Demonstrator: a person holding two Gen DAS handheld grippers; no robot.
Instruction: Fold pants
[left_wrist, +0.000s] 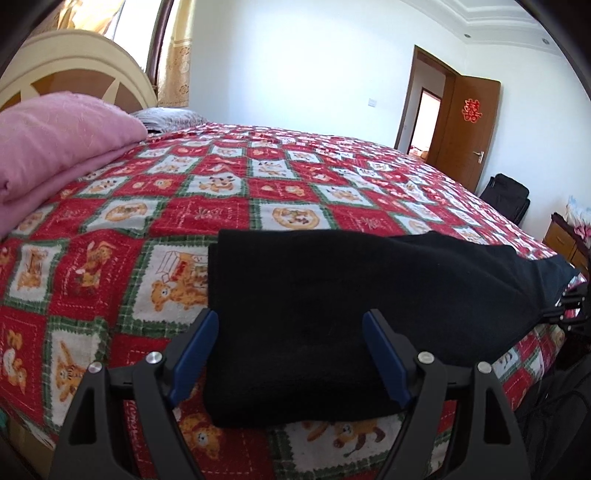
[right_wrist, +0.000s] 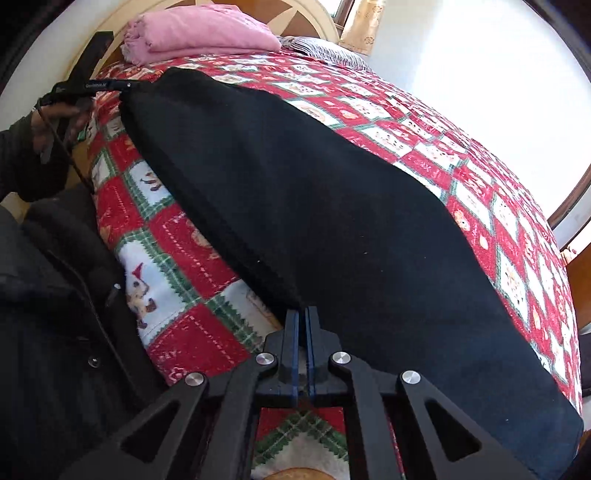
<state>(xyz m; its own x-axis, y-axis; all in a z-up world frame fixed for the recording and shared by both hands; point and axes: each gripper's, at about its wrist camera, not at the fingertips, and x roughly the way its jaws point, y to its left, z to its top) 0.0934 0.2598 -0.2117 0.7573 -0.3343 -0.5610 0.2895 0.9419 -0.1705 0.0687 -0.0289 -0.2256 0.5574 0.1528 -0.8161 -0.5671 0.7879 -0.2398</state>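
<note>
The black pants (left_wrist: 332, 306) lie flat along the near edge of the bed, folded lengthwise; in the right wrist view they (right_wrist: 332, 206) stretch from near me to the far left end. My left gripper (left_wrist: 290, 321) is open, its blue-padded fingers (left_wrist: 195, 350) standing either side of one end of the pants, not closed on the cloth. My right gripper (right_wrist: 303, 314) is shut on the near edge of the pants at the other end. The left gripper also shows far off in the right wrist view (right_wrist: 107, 85), held by a hand.
The bed carries a red, green and white patterned quilt (left_wrist: 258, 192). A folded pink blanket (left_wrist: 55, 140) lies by the cream headboard (left_wrist: 74, 66). An open brown door (left_wrist: 465, 129) and a black bag (left_wrist: 506, 195) stand beyond the bed. My dark jacket (right_wrist: 55, 295) is at the bed's edge.
</note>
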